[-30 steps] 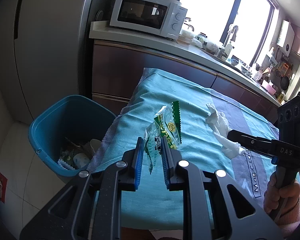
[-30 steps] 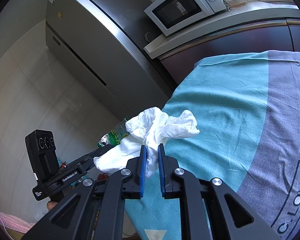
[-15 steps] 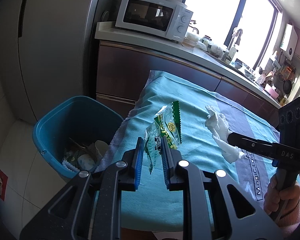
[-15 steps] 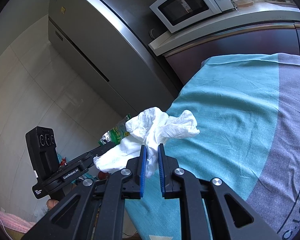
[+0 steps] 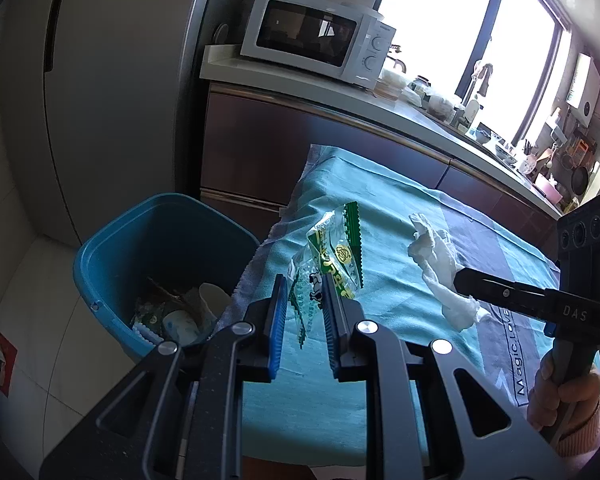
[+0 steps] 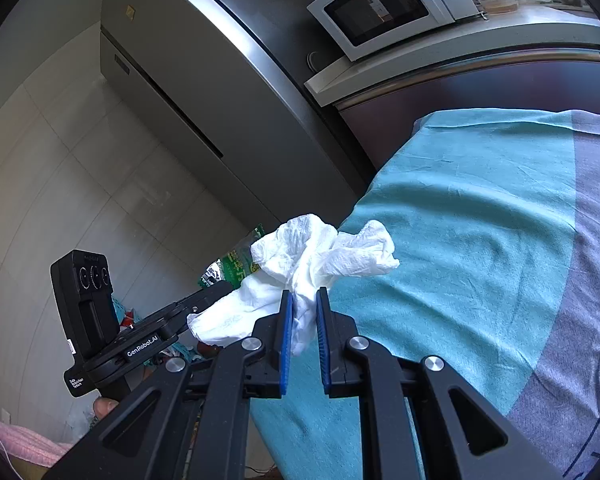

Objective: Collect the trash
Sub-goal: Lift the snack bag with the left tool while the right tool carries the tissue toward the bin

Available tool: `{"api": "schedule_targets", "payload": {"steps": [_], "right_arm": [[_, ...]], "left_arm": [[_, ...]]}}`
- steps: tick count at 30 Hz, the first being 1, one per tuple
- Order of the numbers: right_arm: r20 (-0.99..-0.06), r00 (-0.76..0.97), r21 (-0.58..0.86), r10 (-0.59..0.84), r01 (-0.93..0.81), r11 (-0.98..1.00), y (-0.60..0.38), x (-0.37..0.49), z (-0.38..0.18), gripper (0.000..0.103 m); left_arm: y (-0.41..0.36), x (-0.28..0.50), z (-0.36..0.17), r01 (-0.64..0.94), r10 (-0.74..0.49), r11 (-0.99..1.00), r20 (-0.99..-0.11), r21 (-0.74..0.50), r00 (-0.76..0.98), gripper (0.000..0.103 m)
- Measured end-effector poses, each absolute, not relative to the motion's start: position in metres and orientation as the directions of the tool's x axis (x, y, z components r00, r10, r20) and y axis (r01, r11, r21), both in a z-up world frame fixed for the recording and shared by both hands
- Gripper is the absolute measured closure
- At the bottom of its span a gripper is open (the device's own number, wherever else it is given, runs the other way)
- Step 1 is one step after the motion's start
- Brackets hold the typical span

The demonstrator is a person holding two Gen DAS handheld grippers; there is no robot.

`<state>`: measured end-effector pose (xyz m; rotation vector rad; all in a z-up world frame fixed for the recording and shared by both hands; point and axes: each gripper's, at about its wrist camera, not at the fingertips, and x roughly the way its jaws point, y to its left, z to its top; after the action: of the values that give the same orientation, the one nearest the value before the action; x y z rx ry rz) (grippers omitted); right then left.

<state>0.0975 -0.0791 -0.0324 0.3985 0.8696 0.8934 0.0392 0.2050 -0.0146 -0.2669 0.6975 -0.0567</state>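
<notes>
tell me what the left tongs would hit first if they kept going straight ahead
Probably the teal tablecloth, near its far edge. The left tongs, gripping the green wrapper, point over it, not at the blue bin; depth is unclear.

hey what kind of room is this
Most likely a home kitchen: a microwave sits on a counter beside a tall fridge, with a faucet by the window further along.

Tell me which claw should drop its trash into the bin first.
Left. The left claw, gripping the green plastic wrapper, sits beside the blue plastic bin; the right claw with the crumpled white tissue is farther.
</notes>
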Motion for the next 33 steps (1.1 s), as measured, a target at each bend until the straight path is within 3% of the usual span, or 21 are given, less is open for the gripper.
{"api": "schedule_targets", "payload": {"steps": [33], "right_arm": [[-0.498,0.286,0.606,0.819,-0.561,0.565,-0.054,0.105,-0.026,0.092]], "left_arm": [[0.228,0.037,-0.013,-0.096,-0.091,0.961,-0.622,-0.261,0.778,0.085]]}}
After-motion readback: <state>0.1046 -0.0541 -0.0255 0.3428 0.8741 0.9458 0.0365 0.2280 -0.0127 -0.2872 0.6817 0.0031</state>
